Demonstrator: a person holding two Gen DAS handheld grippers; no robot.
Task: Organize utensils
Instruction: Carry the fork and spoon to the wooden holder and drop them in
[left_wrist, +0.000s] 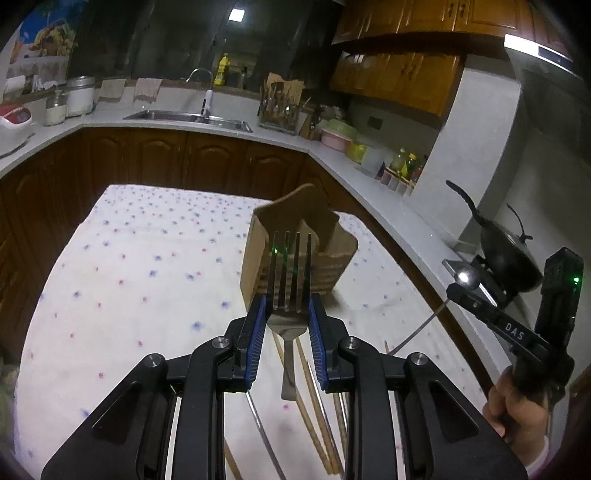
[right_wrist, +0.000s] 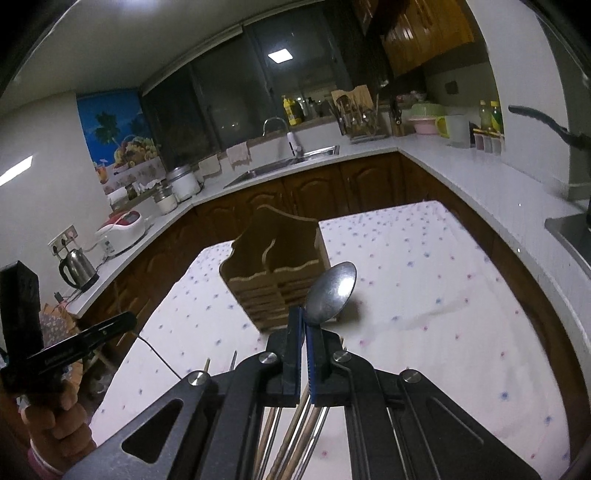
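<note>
My left gripper is shut on a steel fork, tines pointing forward, held above the cloth just in front of the wooden utensil caddy. My right gripper is shut on a steel spoon, bowl up, held right of the caddy. The right gripper with the spoon also shows in the left wrist view. Wooden chopsticks and more steel utensils lie on the cloth below both grippers.
The table has a white floral cloth. A counter runs behind and right of it, with a sink, a utensil rack, containers and a black wok. A kettle stands on the left counter.
</note>
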